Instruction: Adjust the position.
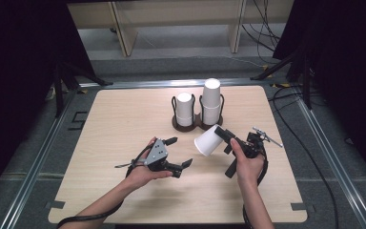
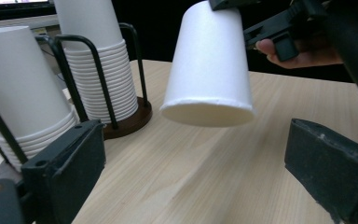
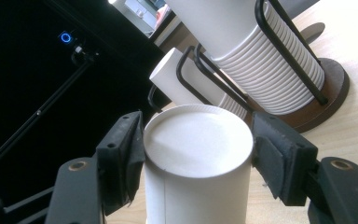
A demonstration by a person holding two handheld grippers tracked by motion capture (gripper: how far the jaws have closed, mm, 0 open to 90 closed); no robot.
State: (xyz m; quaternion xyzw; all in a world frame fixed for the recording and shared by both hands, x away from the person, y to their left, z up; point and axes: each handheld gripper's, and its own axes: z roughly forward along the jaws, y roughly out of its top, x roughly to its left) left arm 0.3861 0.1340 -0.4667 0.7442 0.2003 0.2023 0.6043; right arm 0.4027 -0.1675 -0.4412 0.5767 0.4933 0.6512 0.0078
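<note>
My right gripper (image 1: pixel 222 135) is shut on a single white paper cup (image 1: pixel 208 140). The cup is held tilted above the table, its mouth toward the left gripper. In the right gripper view the black pads (image 3: pixel 126 149) press both sides of the cup (image 3: pixel 196 196) near its closed base. My left gripper (image 1: pixel 180 151) stands open just left of the cup, nothing between its fingers. In the left gripper view the cup (image 2: pixel 209 70) hangs ahead of the wide-apart jaws, its rim facing down, with the right gripper (image 2: pixel 279 32) above it.
A black wire holder on a brown base (image 1: pixel 198 125) stands at the back middle of the wooden table (image 1: pixel 124 119). It carries a short stack of white cups (image 1: pixel 185 109) and a taller stack (image 1: pixel 211 101). Cables run on the floor at the right.
</note>
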